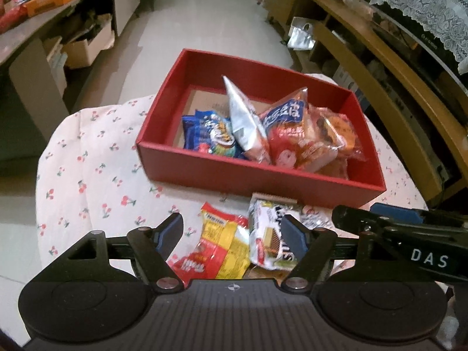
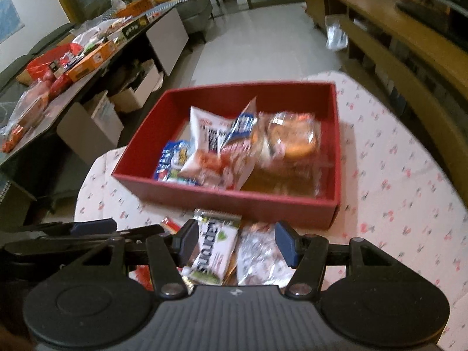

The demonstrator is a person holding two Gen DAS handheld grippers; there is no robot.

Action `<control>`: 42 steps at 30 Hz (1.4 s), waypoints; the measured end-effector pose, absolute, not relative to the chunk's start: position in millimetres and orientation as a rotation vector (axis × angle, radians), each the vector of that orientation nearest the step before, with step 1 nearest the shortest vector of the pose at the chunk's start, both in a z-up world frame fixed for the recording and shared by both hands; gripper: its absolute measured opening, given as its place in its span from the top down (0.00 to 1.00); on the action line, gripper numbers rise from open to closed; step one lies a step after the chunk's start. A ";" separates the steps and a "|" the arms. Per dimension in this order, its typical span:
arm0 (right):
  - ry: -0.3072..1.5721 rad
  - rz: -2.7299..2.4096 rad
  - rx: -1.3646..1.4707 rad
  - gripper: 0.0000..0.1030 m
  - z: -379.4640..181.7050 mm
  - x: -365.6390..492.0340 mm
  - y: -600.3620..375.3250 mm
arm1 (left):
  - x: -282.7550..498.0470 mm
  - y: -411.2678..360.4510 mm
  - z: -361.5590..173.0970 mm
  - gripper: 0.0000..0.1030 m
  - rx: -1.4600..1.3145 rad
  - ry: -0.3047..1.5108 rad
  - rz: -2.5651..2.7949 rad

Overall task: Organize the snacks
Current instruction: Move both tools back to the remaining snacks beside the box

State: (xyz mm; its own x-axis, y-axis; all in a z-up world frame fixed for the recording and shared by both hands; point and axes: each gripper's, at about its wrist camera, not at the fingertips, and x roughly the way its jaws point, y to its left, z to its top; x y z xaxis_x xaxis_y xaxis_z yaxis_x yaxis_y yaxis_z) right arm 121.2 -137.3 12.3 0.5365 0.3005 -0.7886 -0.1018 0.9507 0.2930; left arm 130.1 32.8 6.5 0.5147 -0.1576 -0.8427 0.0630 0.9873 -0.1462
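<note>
My open red cardboard box (image 1: pixel 263 180) holds several crinkled snack packets (image 1: pixel 263 128), while more loose wrapped snacks (image 1: pixel 248 242) lie just beside its near wall.

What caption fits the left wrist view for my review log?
Open left gripper hovers over loose snack packets on the cherry-print tablecloth, before a red box partly filled with snacks.

A: What's in the red box (image 1: pixel 204 172)?
B: A blue packet (image 1: pixel 204 137), a silver pouch (image 1: pixel 244 120) standing tilted, and orange wrapped cakes (image 1: pixel 330 140).
A: And nearer?
B: The left gripper (image 1: pixel 232 234), jaws spread, above a yellow-red packet (image 1: pixel 219 245) and a white one (image 1: pixel 267 242) on the cherry-print cloth (image 1: pixel 96 169). The right gripper (image 1: pixel 389 219) is alongside.
</note>
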 end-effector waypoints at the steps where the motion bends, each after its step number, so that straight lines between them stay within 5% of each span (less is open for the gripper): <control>1: 0.991 0.244 0.233 0.38 9.0 122.3 -136.6 | 128.9 34.2 6.1 0.23 -0.100 1.025 -0.128; 42: 1.147 0.265 0.298 0.37 -36.6 162.3 -88.1 | 129.8 76.3 5.7 0.19 -0.247 1.068 -0.103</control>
